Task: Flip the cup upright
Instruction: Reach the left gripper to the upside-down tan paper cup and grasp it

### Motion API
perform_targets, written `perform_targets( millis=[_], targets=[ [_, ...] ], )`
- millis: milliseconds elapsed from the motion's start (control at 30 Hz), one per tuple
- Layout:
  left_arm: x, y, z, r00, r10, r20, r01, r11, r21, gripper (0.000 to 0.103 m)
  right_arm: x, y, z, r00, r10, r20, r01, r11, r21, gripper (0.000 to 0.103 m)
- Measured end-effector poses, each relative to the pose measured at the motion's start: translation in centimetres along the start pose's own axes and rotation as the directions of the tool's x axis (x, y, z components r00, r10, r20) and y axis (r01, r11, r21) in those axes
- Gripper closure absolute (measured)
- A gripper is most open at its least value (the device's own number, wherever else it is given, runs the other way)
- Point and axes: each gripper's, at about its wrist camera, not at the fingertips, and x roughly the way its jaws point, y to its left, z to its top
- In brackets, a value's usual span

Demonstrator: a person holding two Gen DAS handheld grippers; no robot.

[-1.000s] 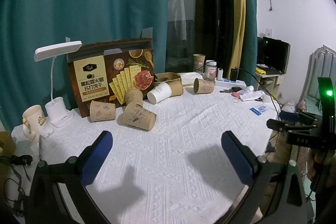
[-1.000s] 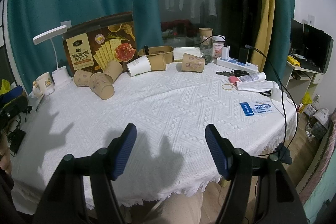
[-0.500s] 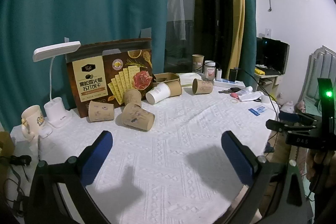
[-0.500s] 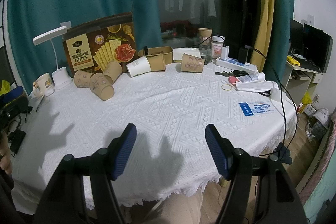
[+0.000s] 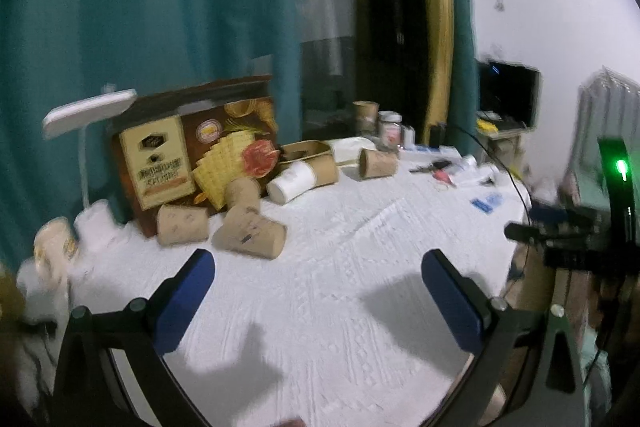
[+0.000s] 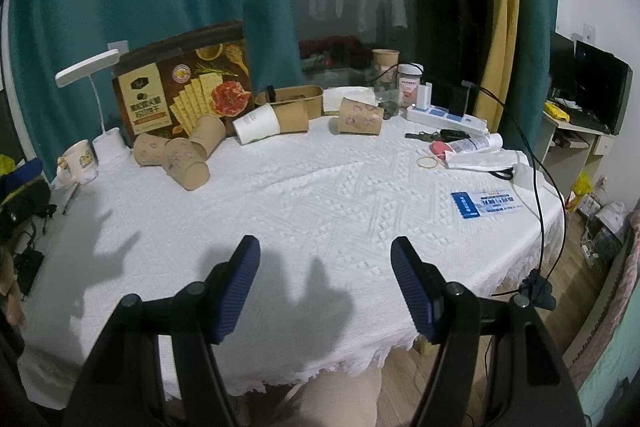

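Observation:
Several brown paper cups lie on their sides at the back of the white-clothed table [image 6: 320, 195]. The nearest one [image 5: 250, 231] lies in front of the cracker box, and it also shows in the right wrist view [image 6: 187, 163]. Another cup [image 5: 378, 163] lies further right, also visible in the right wrist view [image 6: 359, 115]. A white cup [image 6: 256, 125] lies between them. My left gripper [image 5: 316, 297] is open and empty, above the cloth short of the nearest cup. My right gripper [image 6: 325, 289] is open and empty near the table's front edge.
A cracker box [image 6: 182, 95] stands at the back left beside a white desk lamp [image 6: 86, 67] and a mug [image 6: 76, 159]. A power strip [image 6: 444, 117], keys, a tube, a rubber band and a blue-white card [image 6: 486, 205] lie at the right. A cable hangs over the right edge.
My left gripper has moved, and its view is now blurred; the cups and box sit a little further right in it. The right gripper has stayed still.

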Motion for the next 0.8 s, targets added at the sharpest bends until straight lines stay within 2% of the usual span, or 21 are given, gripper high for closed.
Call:
perform_targets(
  millis=[133, 233, 367, 533, 667, 800],
  targets=[
    [4.0, -1.1, 1.0, 0.994, -0.068, -0.087, 0.077, 0.992, 0.103, 0.000, 1.8, -1.5, -0.1, 1.000, -0.026, -0.017, 0.027, 0.999, 0.031, 0.037],
    [7.4, -1.9, 2.1, 0.988, -0.066, -0.138, 0.088, 0.982, 0.165, 0.000, 3.8, -3.3, -0.3, 0.997, -0.063, -0.032, 0.064, 0.997, 0.044, 0.034],
    [12.4, -3.6, 3.4, 0.981, -0.066, -0.182, 0.115, 0.956, 0.270, 0.000, 6.5, -6.7, -0.2, 0.994, -0.100, -0.048, 0.103, 0.993, 0.064, 0.030],
    [20.6, -5.8, 5.3, 0.958, -0.081, -0.277, 0.191, 0.896, 0.400, 0.000, 10.0, -10.8, 1.0, 0.992, -0.123, -0.043, 0.126, 0.989, 0.075, 0.027],
    [26.4, -7.6, 7.3, 0.942, -0.094, -0.321, 0.243, 0.853, 0.462, 0.000, 13.0, -13.6, 2.4, 0.994, -0.106, -0.033, 0.108, 0.992, 0.062, 0.026],
    [32.7, -9.9, 8.9, 0.932, -0.091, -0.351, 0.281, 0.795, 0.538, 0.000, 16.5, -16.0, 4.4, 0.994, -0.098, -0.054, 0.101, 0.994, 0.050, 0.026]
  ],
)
